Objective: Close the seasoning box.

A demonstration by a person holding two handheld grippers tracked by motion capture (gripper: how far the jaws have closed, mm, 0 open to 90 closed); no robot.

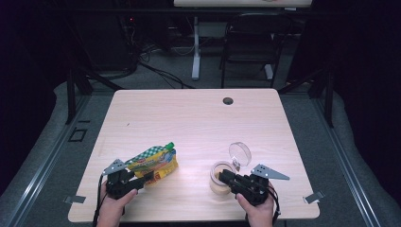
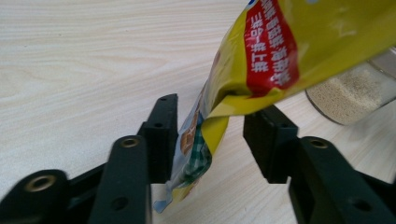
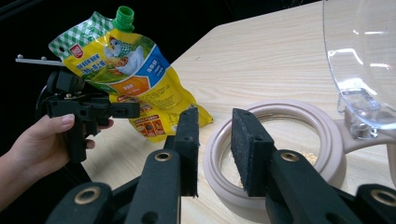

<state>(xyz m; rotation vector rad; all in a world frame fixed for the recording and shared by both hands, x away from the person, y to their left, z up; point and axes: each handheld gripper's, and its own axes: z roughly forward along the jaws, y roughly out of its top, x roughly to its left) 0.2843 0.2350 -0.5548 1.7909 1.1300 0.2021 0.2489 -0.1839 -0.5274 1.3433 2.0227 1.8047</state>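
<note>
Your left tongs [image 2: 210,135] sit released around the soft, slippery spouted pouch [image 1: 155,161]; clamp its stiffer bottom seam. Right tongs [image 3: 215,149] straddle the glass jar [image 1: 221,178] rim, unclenched.

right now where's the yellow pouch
In the high view the yellow pouch stands at the table's front left, between the left tool's jaws, left of the open jar.

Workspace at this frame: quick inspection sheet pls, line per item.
Surface: light wood table, round hole near far edge.
Job's things: yellow spout pouch, green cap on; open jar with granules, clear hinged lid raised.
Clutter: nothing seen.
Grippers: left gripper fingers astride pouch's bottom edge, grip uncertain; right gripper fingers at jar rim, not closed.
Cables: loose on floor beyond table.
Surroundings: black chair, dark drapes.
</note>
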